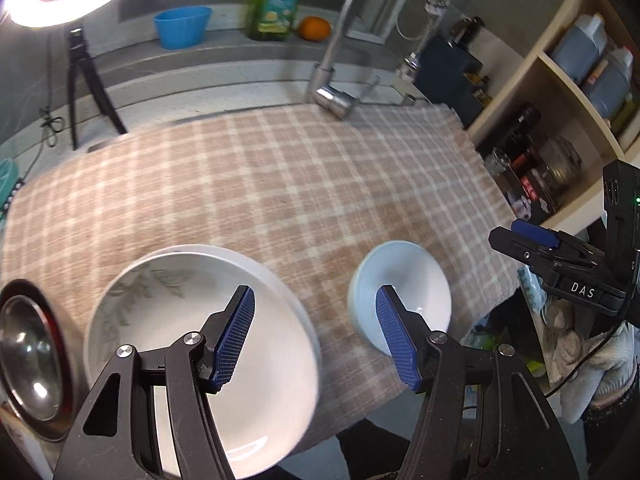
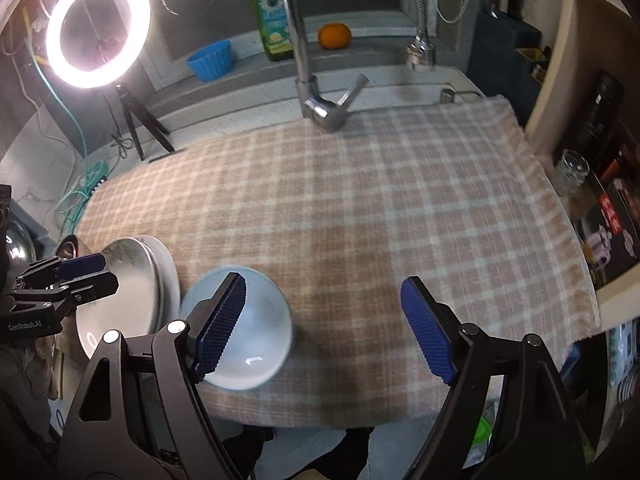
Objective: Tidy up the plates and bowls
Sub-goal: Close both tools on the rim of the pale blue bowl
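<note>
Left wrist view: white leaf-patterned plates (image 1: 192,312) stacked, pale bowl (image 1: 404,276) beside; both hand-held grippers agape, empty.

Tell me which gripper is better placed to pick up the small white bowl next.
Probably right: the right gripper, jaws open and empty, has the small white bowl beside its left finger. The left gripper hangs between the bowl and the plate stack.

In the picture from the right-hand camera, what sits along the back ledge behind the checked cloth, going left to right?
Ring light → blue tub → green bottle → tap → orange → spray hose head → knife block.
</note>
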The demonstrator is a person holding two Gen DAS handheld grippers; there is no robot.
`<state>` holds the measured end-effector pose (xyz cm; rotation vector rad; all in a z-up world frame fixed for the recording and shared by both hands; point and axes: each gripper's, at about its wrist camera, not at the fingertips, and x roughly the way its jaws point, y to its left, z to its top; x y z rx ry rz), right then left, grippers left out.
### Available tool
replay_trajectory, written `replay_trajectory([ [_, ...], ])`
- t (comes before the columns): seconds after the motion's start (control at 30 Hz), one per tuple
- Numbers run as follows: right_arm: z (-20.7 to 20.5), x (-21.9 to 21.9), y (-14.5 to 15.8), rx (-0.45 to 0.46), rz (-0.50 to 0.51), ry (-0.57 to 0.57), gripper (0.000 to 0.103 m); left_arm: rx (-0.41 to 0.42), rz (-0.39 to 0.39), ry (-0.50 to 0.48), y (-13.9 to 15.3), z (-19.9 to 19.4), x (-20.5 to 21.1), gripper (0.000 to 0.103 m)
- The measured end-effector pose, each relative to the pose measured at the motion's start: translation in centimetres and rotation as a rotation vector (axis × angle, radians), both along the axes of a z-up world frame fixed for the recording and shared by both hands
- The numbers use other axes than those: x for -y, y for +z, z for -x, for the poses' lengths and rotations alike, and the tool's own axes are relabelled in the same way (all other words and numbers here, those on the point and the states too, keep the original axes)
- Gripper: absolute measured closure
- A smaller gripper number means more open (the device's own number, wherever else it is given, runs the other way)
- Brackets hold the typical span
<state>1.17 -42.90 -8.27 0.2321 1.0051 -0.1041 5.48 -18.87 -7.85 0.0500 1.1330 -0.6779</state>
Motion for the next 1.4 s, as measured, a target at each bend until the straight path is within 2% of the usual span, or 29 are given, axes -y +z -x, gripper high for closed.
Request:
replay_trajectory([
  [0.13, 1.3, 0.5, -1.2, -0.035, -0.043, -0.002, 0.021, -0.006, -0.007, -0.071, -0.7, 0.6, 2.1, 0.044],
  [0.23, 1.9, 0.8, -2.0, -0.044, -0.08, -0.007, 0.024, -0.031, -0.011, -0.103, -1.6, 0.8, 3.0, 0.057],
  [0.3, 2.2, 0.7, -2.7, -0.056, -0.118, 0.0, 0.037, -0.04, -0.021, -0.119, -2.1, 0.9, 3.5, 0.063],
  [0.37, 2.3, 0.6, -3.6, -0.078, -0.149, 0.006, 0.042, -0.054, -0.027, -0.129, -2.5, 0.9, 3.8, 0.07],
  [0.47, 2.4, 0.1, -4.6, -0.101, -0.19, 0.023, 0.055, -0.068, -0.036, -0.142, -3.0, 0.9, 4.2, 0.077],
  [0.7, 1.7, -0.2, -6.3, -0.127, -0.264, 0.03, 0.063, -0.097, -0.047, -0.132, -4.0, 0.5, 4.6, 0.079],
  [0.77, 1.6, -0.1, -6.8, -0.137, -0.277, 0.027, 0.067, -0.11, -0.047, -0.129, -4.2, 0.4, 4.6, 0.083],
  [0.9, 1.4, 0.0, -7.5, -0.151, -0.319, 0.021, 0.069, -0.12, -0.047, -0.13, -4.6, 0.3, 4.9, 0.083],
  [0.97, 1.3, -0.1, -7.9, -0.158, -0.332, 0.023, 0.07, -0.133, -0.047, -0.129, -5.0, 0.2, 5.0, 0.086],
  [1.2, 0.9, -0.5, -8.6, -0.169, -0.375, 0.033, 0.089, -0.162, -0.043, -0.128, -5.8, 0.0, 5.2, 0.092],
  [1.4, 0.6, -0.6, -8.5, -0.169, -0.364, 0.039, 0.089, -0.167, -0.044, -0.124, -5.9, -0.1, 5.2, 0.092],
])
